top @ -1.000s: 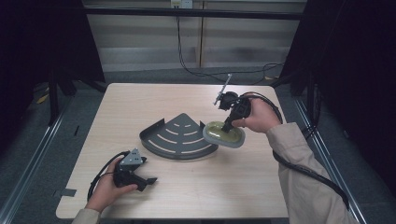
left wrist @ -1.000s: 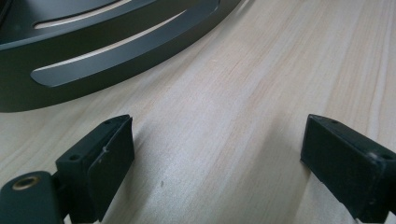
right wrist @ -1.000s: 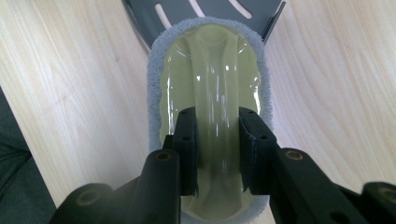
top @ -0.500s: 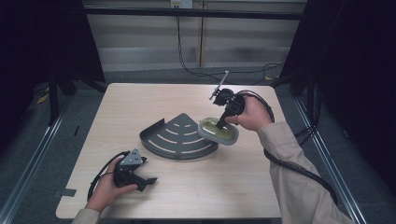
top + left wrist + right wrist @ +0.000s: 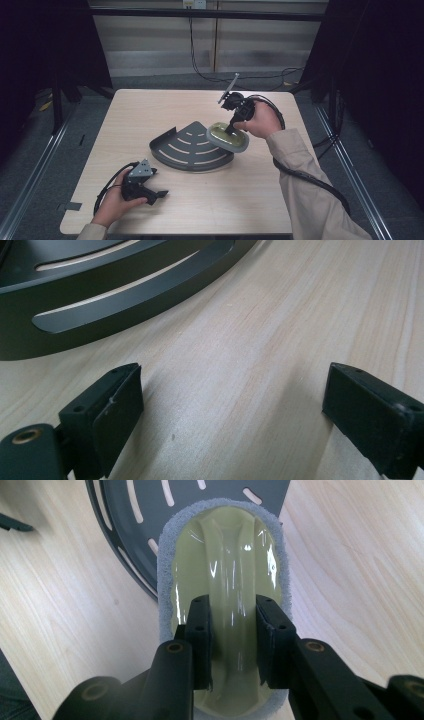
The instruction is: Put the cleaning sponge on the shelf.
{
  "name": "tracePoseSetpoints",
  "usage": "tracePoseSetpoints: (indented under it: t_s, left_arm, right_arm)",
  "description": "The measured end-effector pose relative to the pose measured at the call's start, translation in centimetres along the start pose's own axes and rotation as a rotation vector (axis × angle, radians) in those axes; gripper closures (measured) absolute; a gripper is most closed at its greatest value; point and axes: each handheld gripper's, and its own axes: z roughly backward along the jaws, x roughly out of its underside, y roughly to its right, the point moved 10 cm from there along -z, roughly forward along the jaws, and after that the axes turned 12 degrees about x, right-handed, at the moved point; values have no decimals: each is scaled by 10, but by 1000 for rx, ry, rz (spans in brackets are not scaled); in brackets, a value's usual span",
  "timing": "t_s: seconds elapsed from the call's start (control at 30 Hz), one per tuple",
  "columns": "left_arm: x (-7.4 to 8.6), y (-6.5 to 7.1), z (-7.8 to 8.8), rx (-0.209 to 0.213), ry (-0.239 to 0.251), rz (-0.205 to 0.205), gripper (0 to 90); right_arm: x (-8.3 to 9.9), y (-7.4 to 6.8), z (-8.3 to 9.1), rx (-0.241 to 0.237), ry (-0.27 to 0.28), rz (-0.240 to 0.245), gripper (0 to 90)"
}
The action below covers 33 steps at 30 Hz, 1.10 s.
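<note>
i had carried the scrubber [image 5: 222,570], my right gripper [image 5: 233,129] clamped on its handle, leftward until it overhung the dark rack [image 5: 192,147] edge; placement seemed close; left gripper [image 5: 159,194] rested open.

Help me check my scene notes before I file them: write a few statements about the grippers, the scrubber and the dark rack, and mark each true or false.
1. The right gripper is shut on the raised handle of the pale yellow-green oval scrubber with a grey pad rim. True.
2. The scrubber is held partly over the dark grey quarter-round slotted metal rack. True.
3. The left gripper is clamped on the rack's curved wall. False: its jaws stand wide apart over bare tabletop, with the rack ahead of them.
4. The rack hangs over the front edge of the light wooden table. False: it sits near the table's middle.
5. The left gripper rests near the table's front left corner. True.
</note>
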Motion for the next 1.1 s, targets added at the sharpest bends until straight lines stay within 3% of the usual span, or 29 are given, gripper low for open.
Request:
tracePoseSetpoints:
  t_s: [0.37, 0.87, 1.1]
  left_arm:
    - [0, 0, 0, 3, 1, 0, 89]
    - [0, 0, 0, 4, -1, -1, 87]
    - [0, 0, 0, 4, -1, -1, 86]
  right_arm:
    - [-5, -1, -7, -5, -15, -23, 710]
    - [-18, -3, -11, -12, -31, -115, 710]
    - [-24, -5, -16, -15, -34, -120, 710]
